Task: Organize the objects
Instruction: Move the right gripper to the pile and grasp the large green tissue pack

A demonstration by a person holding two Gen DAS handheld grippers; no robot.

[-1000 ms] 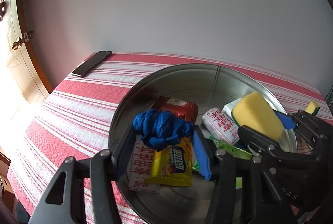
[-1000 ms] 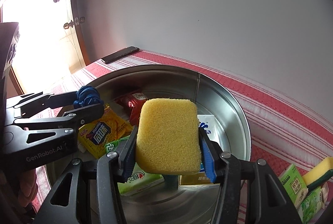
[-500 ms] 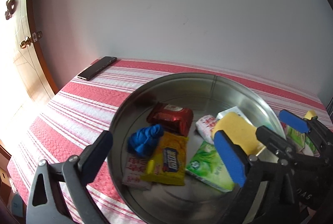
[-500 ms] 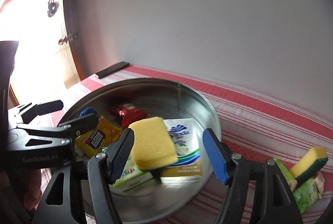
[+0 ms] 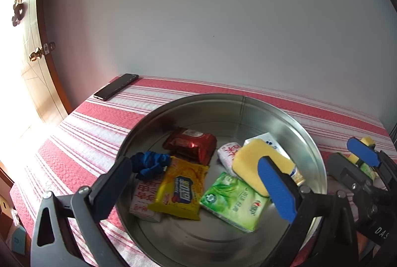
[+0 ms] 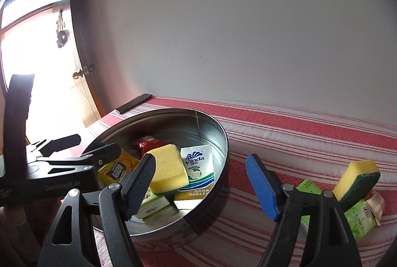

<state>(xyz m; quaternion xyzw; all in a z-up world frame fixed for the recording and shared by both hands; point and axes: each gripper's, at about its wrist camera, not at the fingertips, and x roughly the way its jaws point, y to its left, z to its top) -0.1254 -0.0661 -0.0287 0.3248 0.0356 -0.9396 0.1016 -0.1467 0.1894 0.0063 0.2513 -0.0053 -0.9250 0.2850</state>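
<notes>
A round metal tin (image 5: 198, 103) (image 6: 218, 133) on the striped cloth holds a blue scrunchie (image 5: 148, 164), a red packet (image 5: 191, 144), a yellow packet (image 5: 182, 190) (image 6: 116, 169), a green tissue pack (image 5: 234, 200), a white Vinda pack (image 6: 198, 167) and a plain yellow sponge (image 5: 253, 163) (image 6: 167, 169). My left gripper (image 5: 198, 192) is open and empty above the tin's near side. My right gripper (image 6: 201, 184) is open and empty over the tin's right rim. A yellow-green sponge (image 6: 357, 175) lies on green packs (image 6: 359, 215) outside the tin.
A black phone (image 5: 115, 89) (image 6: 135, 103) lies at the table's far left corner. A white wall runs behind the table. A door with a brass knob (image 5: 36, 56) stands at the left. Striped cloth (image 6: 310, 133) stretches right of the tin.
Both grippers opened and pulled back and up. The left let go of the blue scrunchie and the right let go of the yellow sponge; both now lie in the tin.
</notes>
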